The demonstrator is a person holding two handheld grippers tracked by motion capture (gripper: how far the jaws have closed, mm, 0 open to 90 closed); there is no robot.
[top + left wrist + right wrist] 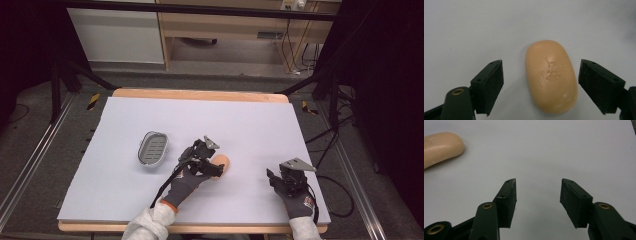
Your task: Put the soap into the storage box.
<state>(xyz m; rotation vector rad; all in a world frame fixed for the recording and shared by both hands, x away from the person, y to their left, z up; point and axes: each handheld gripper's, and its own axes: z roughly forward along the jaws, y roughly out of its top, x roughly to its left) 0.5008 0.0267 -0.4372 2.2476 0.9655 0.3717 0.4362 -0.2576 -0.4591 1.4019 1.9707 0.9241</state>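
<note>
A wooden table (200, 94) is carrying a white sheet (240, 125) across nearly its whole top, with a grey soap dish (153, 148) lying left of centre and a peach soap bar (220, 165) resting near the middle.

A peach-orange oval soap bar (551, 77) with a stamped mark is lying on the pale lilac worktop (260, 125) edged in light wood; a grey slotted soap dish (153, 148) is sitting nearby; black grippers (540, 87).
</note>
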